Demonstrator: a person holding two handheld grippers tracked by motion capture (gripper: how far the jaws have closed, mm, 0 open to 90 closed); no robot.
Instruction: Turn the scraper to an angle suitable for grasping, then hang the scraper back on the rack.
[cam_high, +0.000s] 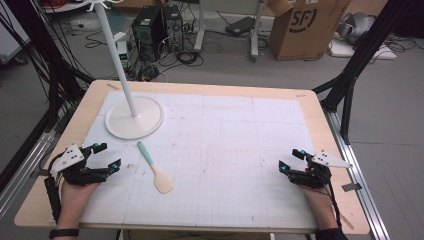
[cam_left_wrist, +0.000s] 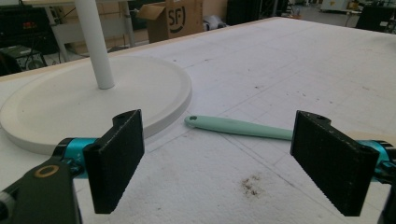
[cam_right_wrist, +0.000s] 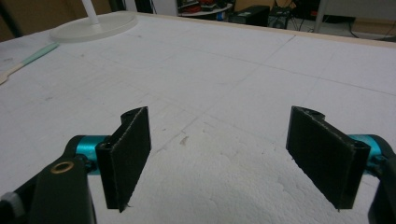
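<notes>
High view: my left gripper (cam_high: 107, 156) and right gripper (cam_high: 291, 160) rest at the table (cam_high: 320, 107) edges, both wide apart, empty; spatula (cam_high: 154, 168) lies untouched near the stand (cam_high: 134, 117). Left gripper view: spatula just ahead, btwn my jaws' line; right gripper view: bare mat, spatula far off; nothing begun, I'd judge.

The desk (cam_high: 320, 107) shows a pale wood edge, matt, under a white sheet (cam_high: 230, 150) that looks rough and foamy up close, grainy and stained in spots. The spatula (cam_high: 155, 169) has a smooth mint-green handle, plastic or silicone by the look, and a light wooden blade. The stand's round base (cam_high: 134, 117) is smooth matt white, as is its pole (cam_high: 116, 55). On the left hand-held gripper (cam_high: 106, 157), the pads (cam_left_wrist: 116, 161) are black and finely textured, matt, on shiny teal metal-looking fittings. Out back, a brown cardboard box (cam_high: 305, 27).
</notes>
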